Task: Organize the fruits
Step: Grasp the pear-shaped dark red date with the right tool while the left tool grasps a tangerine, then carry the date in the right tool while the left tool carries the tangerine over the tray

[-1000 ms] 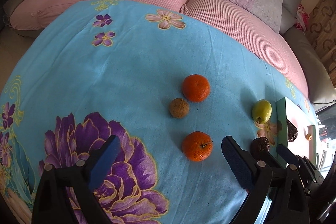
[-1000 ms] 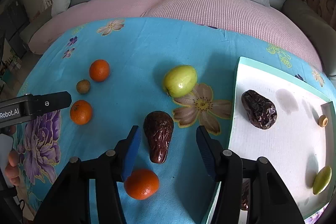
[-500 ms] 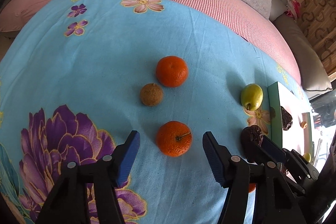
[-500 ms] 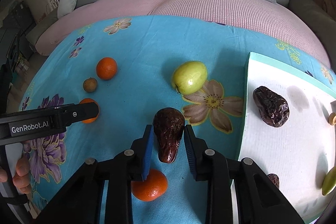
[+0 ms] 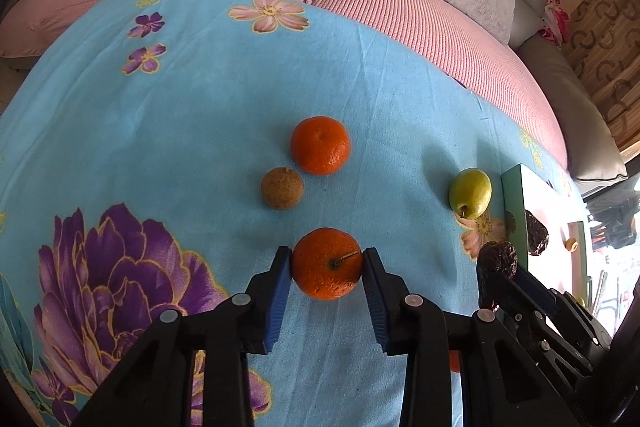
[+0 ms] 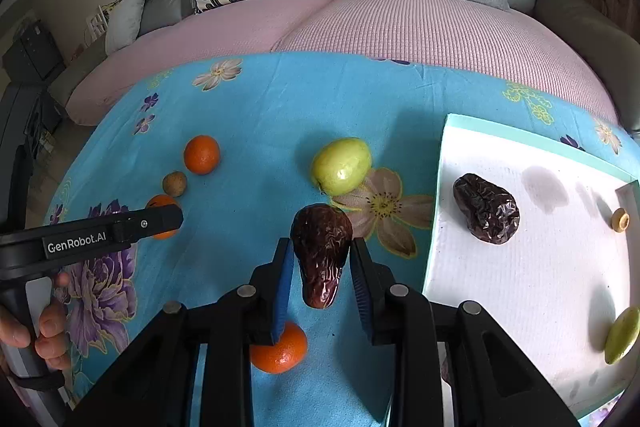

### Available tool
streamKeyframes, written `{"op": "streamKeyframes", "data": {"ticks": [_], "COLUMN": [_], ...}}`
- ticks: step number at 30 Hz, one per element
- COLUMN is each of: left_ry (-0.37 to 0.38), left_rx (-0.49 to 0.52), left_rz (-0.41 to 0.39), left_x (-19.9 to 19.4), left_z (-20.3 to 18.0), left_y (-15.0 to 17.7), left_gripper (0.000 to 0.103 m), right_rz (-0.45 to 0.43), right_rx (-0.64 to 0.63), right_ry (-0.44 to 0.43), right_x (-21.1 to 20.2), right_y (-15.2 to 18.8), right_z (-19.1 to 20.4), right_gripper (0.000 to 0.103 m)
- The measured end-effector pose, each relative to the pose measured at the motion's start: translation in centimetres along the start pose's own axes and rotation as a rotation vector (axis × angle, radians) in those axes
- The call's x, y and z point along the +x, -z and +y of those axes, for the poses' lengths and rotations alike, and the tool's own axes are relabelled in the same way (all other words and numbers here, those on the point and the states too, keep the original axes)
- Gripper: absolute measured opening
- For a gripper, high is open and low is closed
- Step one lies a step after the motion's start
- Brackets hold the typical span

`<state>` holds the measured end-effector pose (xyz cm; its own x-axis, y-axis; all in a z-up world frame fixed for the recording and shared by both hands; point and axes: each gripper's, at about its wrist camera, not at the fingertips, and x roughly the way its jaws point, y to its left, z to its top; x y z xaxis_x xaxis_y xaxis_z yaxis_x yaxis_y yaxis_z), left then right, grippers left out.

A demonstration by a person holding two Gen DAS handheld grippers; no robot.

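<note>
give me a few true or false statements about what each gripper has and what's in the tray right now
1. The left gripper is closed on an orange. True.
2. The right gripper is holding the green apple. False: it grips a dark wrinkled date; the green apple lies free on the blue cloth.
3. A second dark date lies in the white tray. True.
4. The small brown fruit is in the tray. False: it sits on the cloth beside another orange.
5. The tray holds nothing. False: besides the date, a small green fruit lies near its edge.
</note>
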<state>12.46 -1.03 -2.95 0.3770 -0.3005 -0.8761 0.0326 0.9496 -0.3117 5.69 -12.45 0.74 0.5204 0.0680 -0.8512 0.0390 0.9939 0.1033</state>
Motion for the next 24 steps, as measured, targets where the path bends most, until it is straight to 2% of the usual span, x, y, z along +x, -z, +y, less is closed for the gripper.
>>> {"op": "streamKeyframes", "data": {"ticks": [13,19,24], "left_ry": [0.038,0.05,0.064], "left_rx": [0.02,0.049,0.087], "left_rz": [-0.104,-0.131,-0.13], "left_x": [-4.4,-5.5,-5.5], "left_z": [-1.4,-2.9,-4.5], "left_y": [-0.4,-0.1,0.3], "left_gripper": [0.038,0.038,0.038], "right_rz": [-0.134,-0.138,-0.138], "right_rx": [0.075,0.115,0.183], "right_ry": [0.096,0.122,0.158], "right_x": [-5.9,-7.0,-7.7], "right_y": [0.0,0.4,0.8], "right_z": [-2.3,-3.5,-6.2], "right_gripper": [0.03,0.03,0.03]}}
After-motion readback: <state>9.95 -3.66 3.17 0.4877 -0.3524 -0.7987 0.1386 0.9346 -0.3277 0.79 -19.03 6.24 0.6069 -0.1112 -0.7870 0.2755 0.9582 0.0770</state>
